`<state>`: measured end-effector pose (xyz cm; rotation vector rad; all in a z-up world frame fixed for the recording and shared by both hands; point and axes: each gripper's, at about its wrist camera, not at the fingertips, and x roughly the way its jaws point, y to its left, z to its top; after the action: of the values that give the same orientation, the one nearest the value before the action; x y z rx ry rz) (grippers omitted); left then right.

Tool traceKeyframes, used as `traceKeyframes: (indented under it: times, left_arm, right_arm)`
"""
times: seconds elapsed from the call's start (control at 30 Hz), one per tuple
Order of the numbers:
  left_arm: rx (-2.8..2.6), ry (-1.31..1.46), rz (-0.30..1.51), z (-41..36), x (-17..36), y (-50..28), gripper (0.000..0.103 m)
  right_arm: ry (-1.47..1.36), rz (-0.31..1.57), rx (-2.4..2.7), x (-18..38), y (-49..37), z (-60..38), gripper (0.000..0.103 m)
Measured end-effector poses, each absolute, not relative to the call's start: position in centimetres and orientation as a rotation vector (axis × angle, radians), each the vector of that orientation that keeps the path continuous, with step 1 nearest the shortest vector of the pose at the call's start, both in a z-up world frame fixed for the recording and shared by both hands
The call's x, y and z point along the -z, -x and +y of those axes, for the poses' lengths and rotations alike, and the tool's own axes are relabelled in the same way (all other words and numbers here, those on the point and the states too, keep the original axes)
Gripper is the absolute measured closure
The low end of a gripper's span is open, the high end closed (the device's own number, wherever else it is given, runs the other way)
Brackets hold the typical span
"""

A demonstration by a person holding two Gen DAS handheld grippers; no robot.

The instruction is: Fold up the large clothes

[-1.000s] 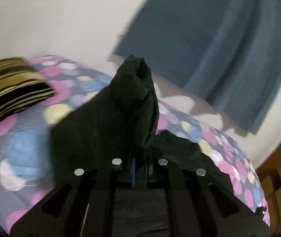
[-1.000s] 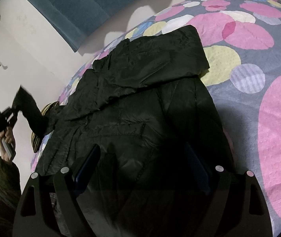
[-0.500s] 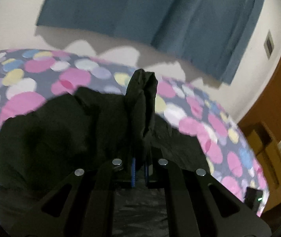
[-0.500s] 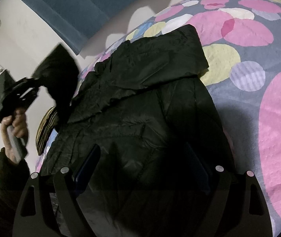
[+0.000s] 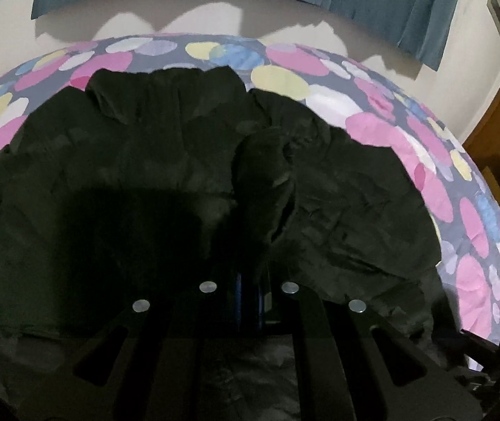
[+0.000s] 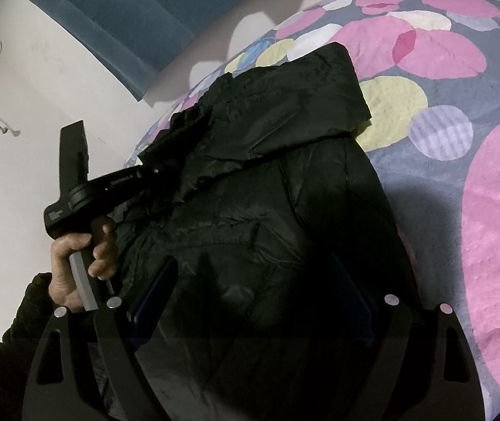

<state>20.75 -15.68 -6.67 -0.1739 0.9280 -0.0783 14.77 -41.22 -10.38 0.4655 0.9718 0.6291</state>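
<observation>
The left gripper (image 5: 248, 294), clamped on a sleeve (image 5: 267, 182) of the black padded jacket (image 6: 267, 210), has swung it from raised beside the bed (image 6: 460, 112) down across the jacket's body, leaving the fold nearly ready for release, while the right gripper (image 6: 250, 291) hovers wide open and empty above the jacket's near part.

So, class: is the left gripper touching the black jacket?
Touching. In the left wrist view, the left gripper is shut with a fold of the black jacket pinched between its fingers.

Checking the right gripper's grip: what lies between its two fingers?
Only the black jacket lying flat beneath the open right gripper, unpinched, in the right wrist view.
</observation>
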Motion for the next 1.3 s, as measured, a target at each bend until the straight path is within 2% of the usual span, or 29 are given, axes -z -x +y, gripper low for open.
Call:
traceKeyframes:
  times: [0.47,0.6,0.67,1.03,1.3]
  left_arm:
    - [0.051,0.059,0.946,-17.2,7.3,-20.8,0.097]
    - [0.039,0.029,0.941,-17.7,7.0,-20.6,0.094]
    - [0.036,0.019,0.938,-18.1,6.8,-20.5,0.090]
    - [0.140,0.125,0.928,-19.9,5.0,-18.8,0.057]
    - [0.221,0.195,0.883,-19.9,2.2,-16.4,0.055]
  right_arm:
    - [-0.474,0.971,-0.632,10.5,-14.8,-41.2,0.016]
    - [-0.475,0.970,-0.635,10.5,-14.8,-41.3,0.016]
    - [-0.475,0.970,-0.635,10.5,-14.8,-41.3,0.016]
    - [-0.482,0.971,-0.637,10.6,-15.0,-41.3,0.016]
    - [-0.486,0.970,-0.642,10.6,-15.0,-41.4,0.016]
